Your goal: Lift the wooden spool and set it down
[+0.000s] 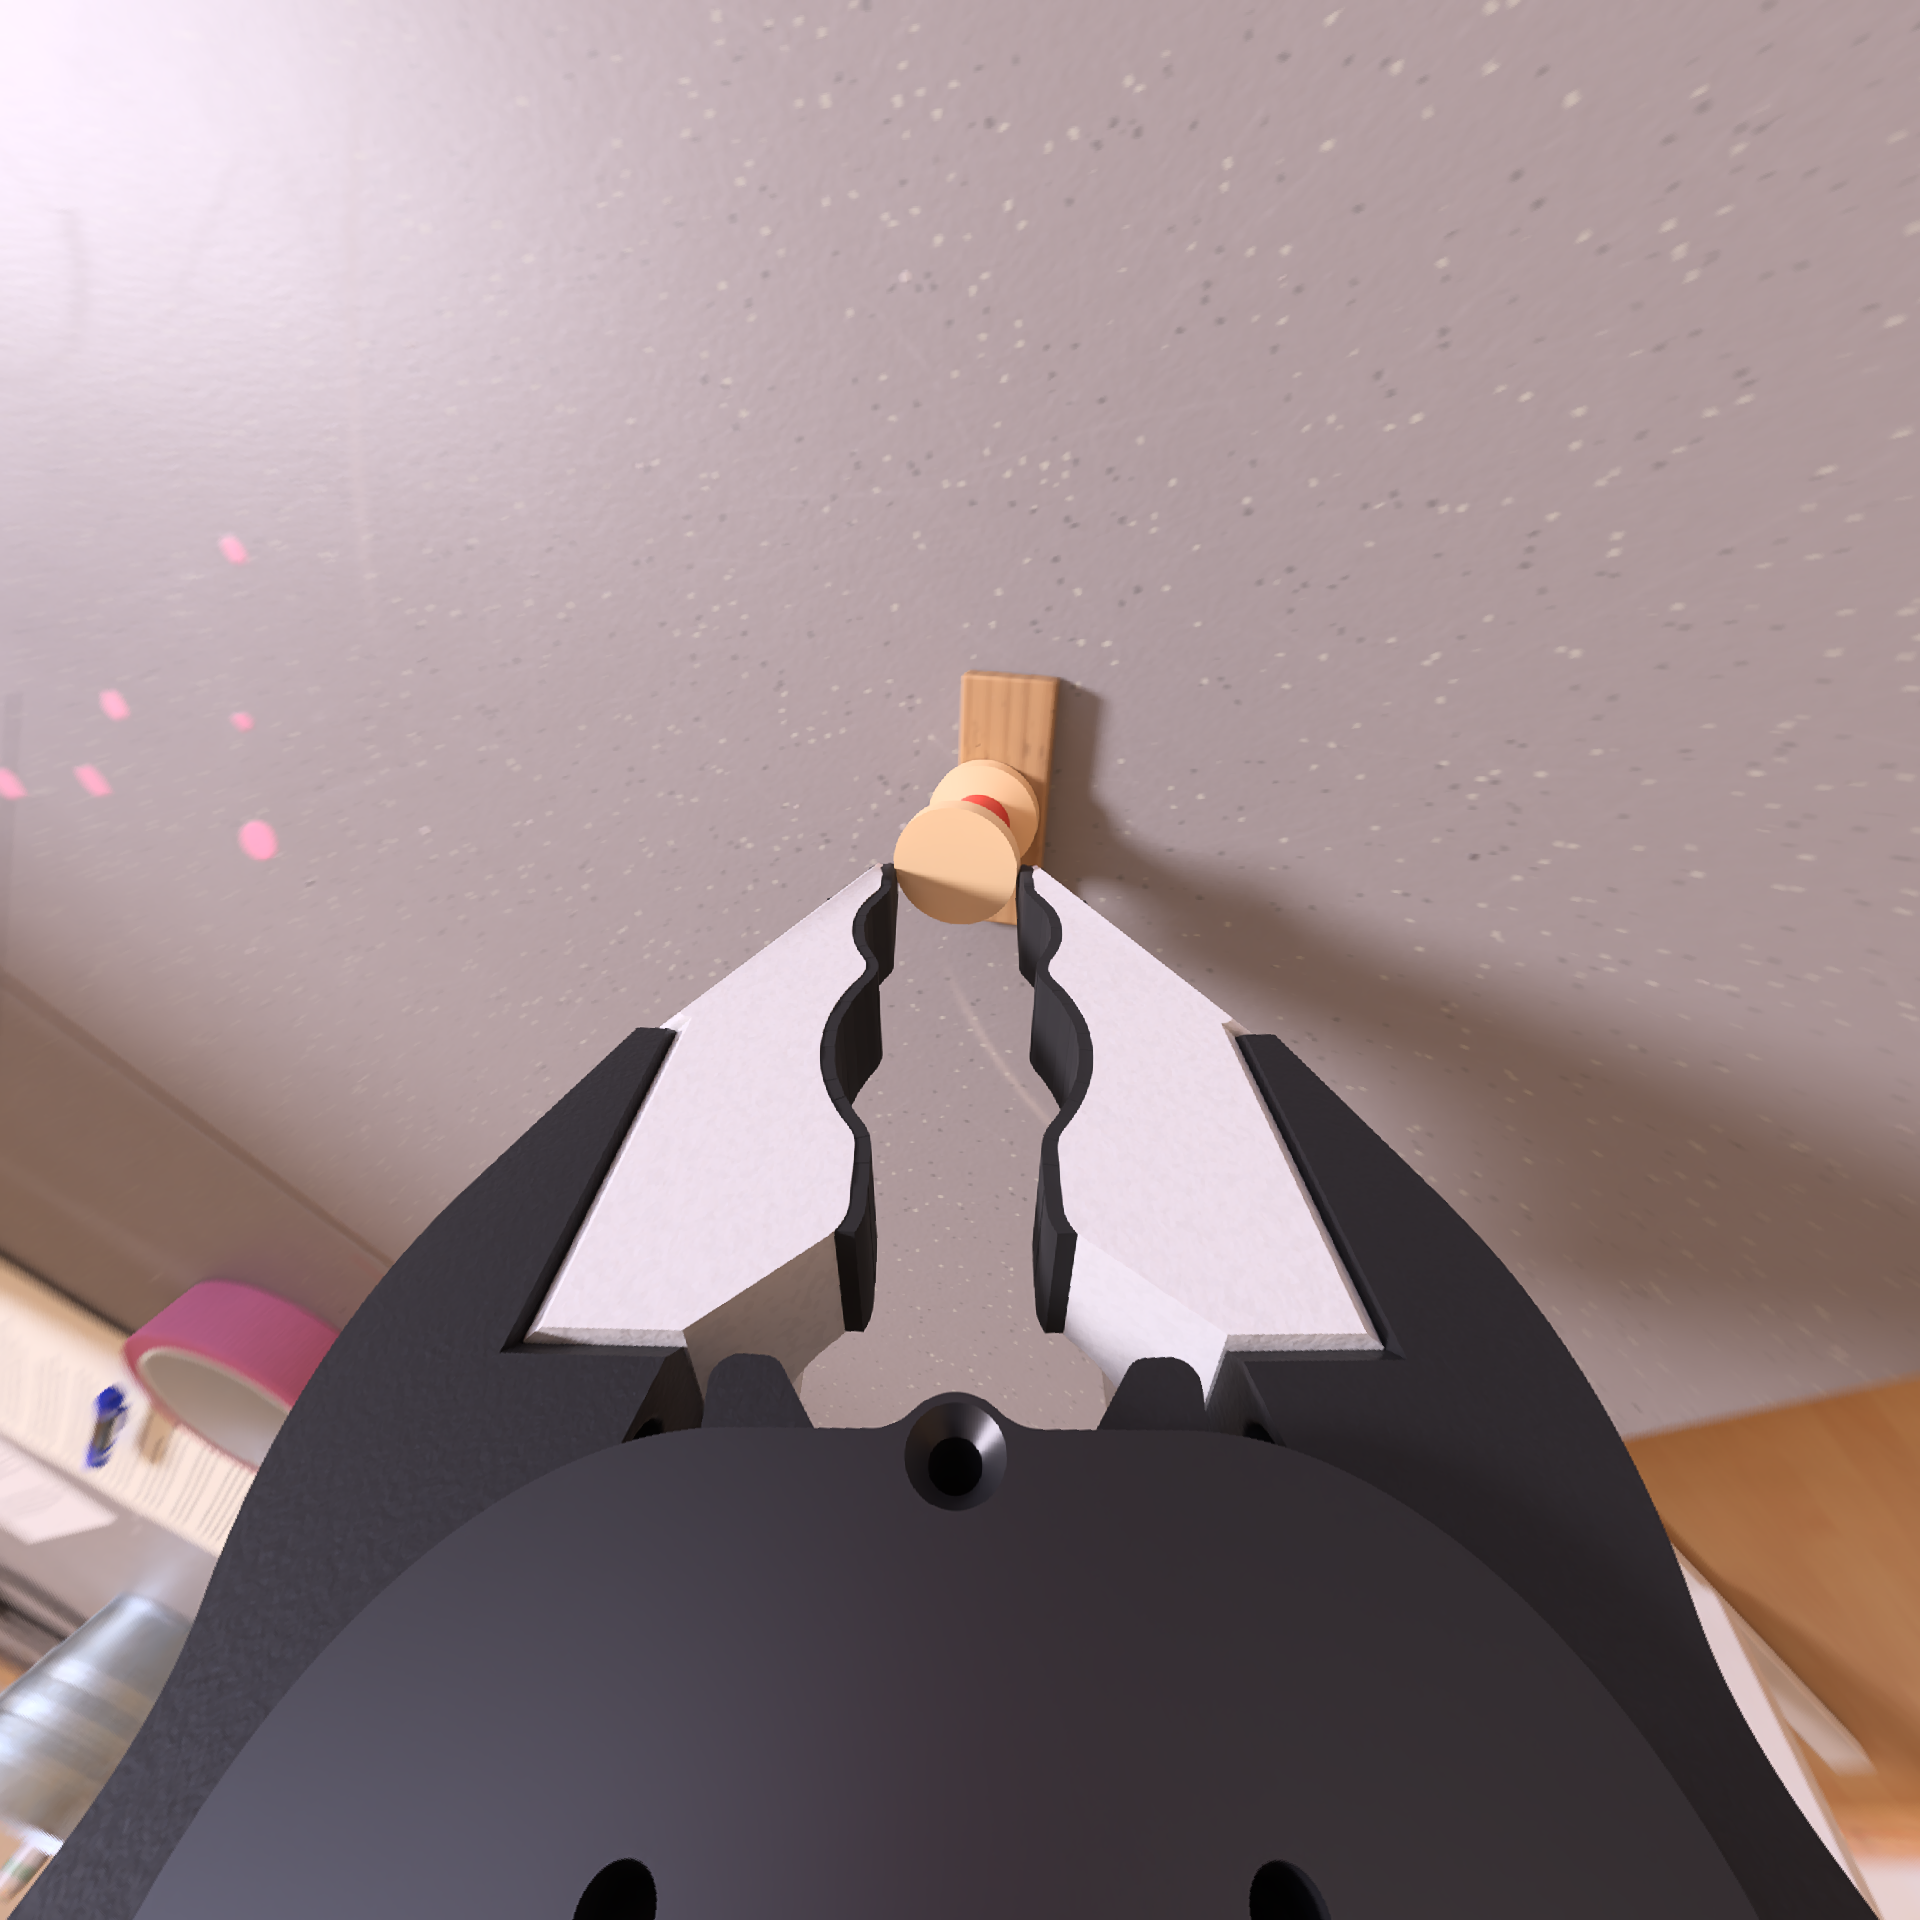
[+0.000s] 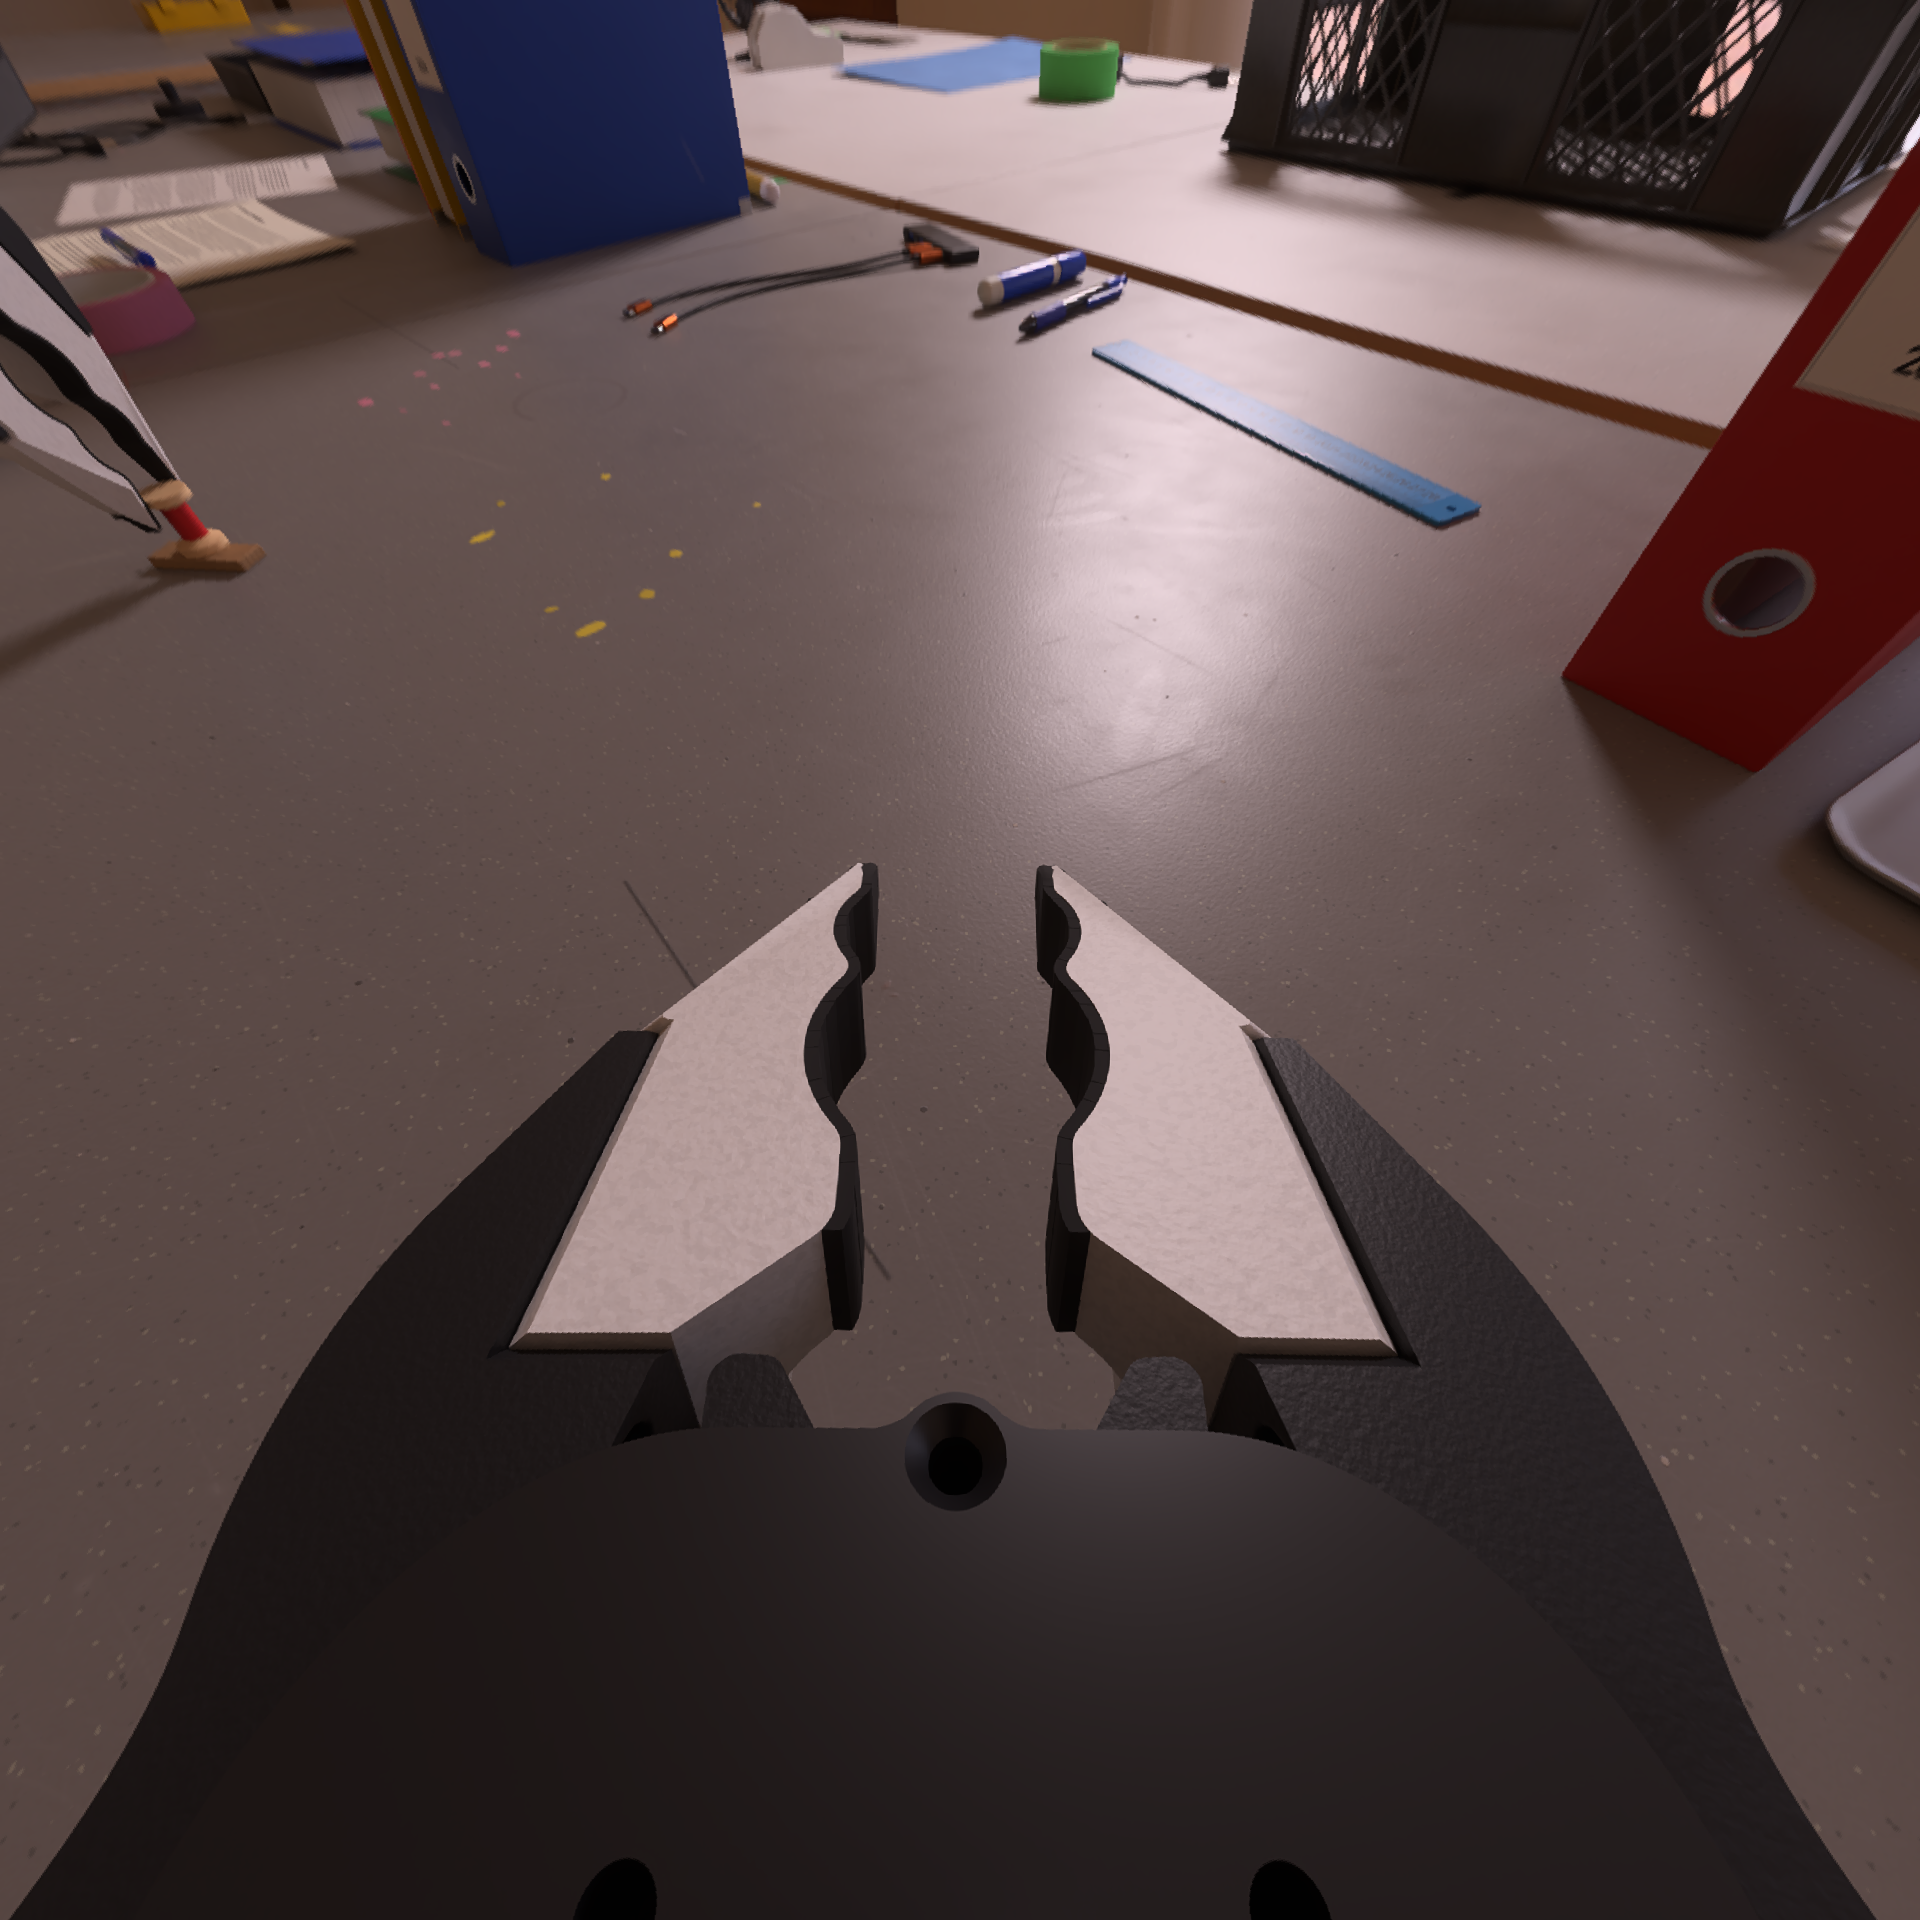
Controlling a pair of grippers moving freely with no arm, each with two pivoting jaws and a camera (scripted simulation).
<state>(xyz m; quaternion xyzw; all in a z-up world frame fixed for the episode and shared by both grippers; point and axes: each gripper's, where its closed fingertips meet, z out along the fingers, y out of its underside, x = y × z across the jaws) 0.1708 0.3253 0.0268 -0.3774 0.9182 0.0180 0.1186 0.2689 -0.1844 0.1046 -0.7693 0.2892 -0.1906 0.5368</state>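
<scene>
The wooden spool (image 1: 961, 862) has pale wood flanges and a red core. It sits over a small wooden block (image 1: 1008, 717) on the grey table. My left gripper (image 1: 956, 881) points down at it, with its fingertips closed against the sides of the top flange. In the right wrist view the spool (image 2: 187, 517) leans, its lower flange at the block (image 2: 208, 559) and the left gripper's fingertips (image 2: 145, 504) on its top flange. My right gripper (image 2: 956, 878) is open and empty, low over bare table far to the spool's right.
A pink tape roll (image 2: 135, 307) and papers lie behind the spool. A blue binder (image 2: 582, 114), cables (image 2: 790, 281), pens (image 2: 1039, 275) and a blue ruler (image 2: 1288, 431) lie farther off. A red binder (image 2: 1787, 540) and a white tray (image 2: 1881, 831) are at the right.
</scene>
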